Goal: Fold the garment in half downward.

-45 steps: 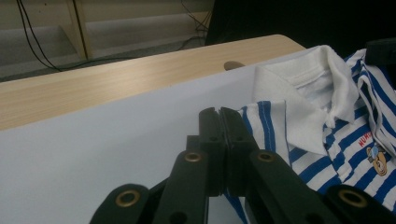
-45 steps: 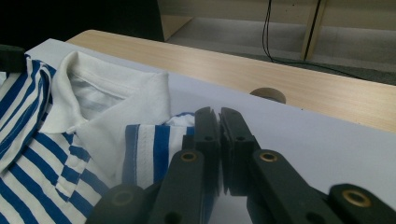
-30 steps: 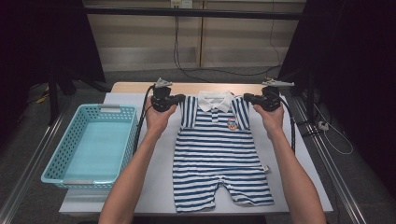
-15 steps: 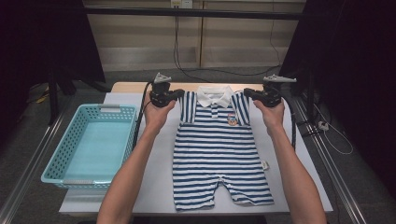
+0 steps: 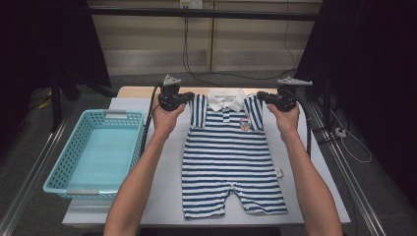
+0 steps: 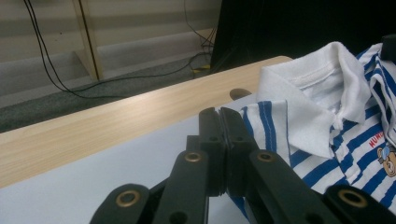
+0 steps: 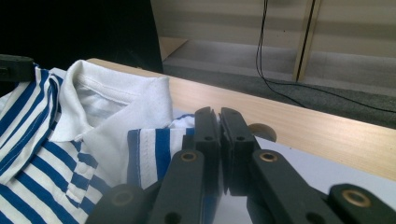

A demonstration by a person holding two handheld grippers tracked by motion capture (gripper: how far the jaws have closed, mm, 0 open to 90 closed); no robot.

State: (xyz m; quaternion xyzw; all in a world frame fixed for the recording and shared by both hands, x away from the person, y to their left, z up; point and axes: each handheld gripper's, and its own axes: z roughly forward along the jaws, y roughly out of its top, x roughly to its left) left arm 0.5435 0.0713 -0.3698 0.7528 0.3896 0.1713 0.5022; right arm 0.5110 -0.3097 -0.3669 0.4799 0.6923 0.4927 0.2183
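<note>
A blue-and-white striped baby romper with a white collar lies flat on the white table top, legs toward me. My left gripper is shut on the romper's left short sleeve, my right gripper on its right one. In the left gripper view the jaws are pressed together, with striped cloth running under them. The right gripper view shows the same: jaws closed, sleeve fabric pinched low between them.
A light blue plastic basket stands on the table's left part. A bare wooden strip runs along the far edge. Metal rails flank the table, and cables lie on the floor to the right and behind.
Both grippers, with the romper's shoulders, have shifted slightly toward the far edge. Their jaws stay closed on the sleeves.
</note>
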